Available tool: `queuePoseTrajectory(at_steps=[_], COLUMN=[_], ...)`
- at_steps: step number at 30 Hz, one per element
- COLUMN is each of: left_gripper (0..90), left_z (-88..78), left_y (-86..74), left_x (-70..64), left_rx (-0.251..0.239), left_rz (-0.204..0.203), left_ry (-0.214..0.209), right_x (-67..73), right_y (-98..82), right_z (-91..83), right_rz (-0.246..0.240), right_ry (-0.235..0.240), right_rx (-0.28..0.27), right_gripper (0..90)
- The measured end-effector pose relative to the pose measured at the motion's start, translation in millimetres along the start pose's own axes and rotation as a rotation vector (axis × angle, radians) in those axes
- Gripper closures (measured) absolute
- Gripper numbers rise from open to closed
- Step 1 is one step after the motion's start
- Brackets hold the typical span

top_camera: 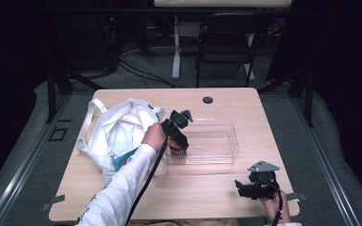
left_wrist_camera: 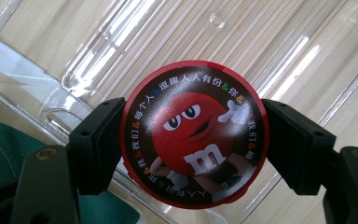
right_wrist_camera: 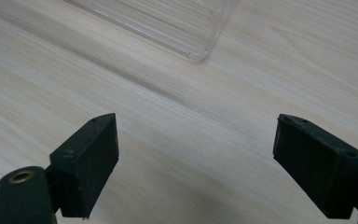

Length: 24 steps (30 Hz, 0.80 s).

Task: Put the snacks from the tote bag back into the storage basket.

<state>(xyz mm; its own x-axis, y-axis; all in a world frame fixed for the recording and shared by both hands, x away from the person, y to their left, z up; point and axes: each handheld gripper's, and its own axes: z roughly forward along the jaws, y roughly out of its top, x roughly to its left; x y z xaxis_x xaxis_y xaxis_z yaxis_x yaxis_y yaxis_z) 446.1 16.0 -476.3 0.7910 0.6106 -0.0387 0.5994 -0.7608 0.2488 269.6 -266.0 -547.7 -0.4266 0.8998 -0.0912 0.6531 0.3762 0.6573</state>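
Red candy tin (left_wrist_camera: 195,134) between hand-held gripper (left_wrist_camera: 193,140) jaws

My black jaws flank a round red-rimmed candy tin (left_wrist_camera: 193,135) printed with a red cartoon face and multicoloured characters; clear plastic tray (left_wrist_camera: 98,51), pale wood-grain counter (right_wrist_camera: 168,140).

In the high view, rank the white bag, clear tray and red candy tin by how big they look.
1. white bag, about level with
2. clear tray; too alike to rank.
3. red candy tin, smallest, partly hidden by the left gripper.
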Motion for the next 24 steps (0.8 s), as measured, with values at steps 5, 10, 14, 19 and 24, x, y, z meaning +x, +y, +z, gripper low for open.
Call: queuePoseTrajectory(at_steps=[5, 10, 14, 19, 24], left_gripper=[26.1, 26.1, 26.1, 26.0, 26.0], left_z=[2.9, 4.6, 6.4, 8.1, 10.3], left_y=[-0.1, -0.5, -0.5, -1.0, -1.9], left_x=[-0.6, -1.0, -1.2, 0.4, -0.9], left_rx=[0.006, 0.013, 0.016, 0.019, 0.028], left_rz=[-0.001, -0.002, 0.000, -0.006, -0.002], left_ry=[0.003, 0.013, 0.022, 0.020, 0.019], right_x=[0.2, 0.5, 0.3, 0.0, 0.1], right_y=[0.1, 0.0, 0.1, 0.0, -0.2], right_z=[-0.2, -0.1, 0.1, 0.1, -0.9], right_rz=[0.001, 0.001, 0.002, 0.001, -0.004], right_ry=[0.001, -0.001, -0.002, 0.000, 0.002], right_rx=[0.002, -0.001, 0.000, 0.001, 0.005], right_gripper=[13.6, 13.6, 13.6, 13.6, 13.6])
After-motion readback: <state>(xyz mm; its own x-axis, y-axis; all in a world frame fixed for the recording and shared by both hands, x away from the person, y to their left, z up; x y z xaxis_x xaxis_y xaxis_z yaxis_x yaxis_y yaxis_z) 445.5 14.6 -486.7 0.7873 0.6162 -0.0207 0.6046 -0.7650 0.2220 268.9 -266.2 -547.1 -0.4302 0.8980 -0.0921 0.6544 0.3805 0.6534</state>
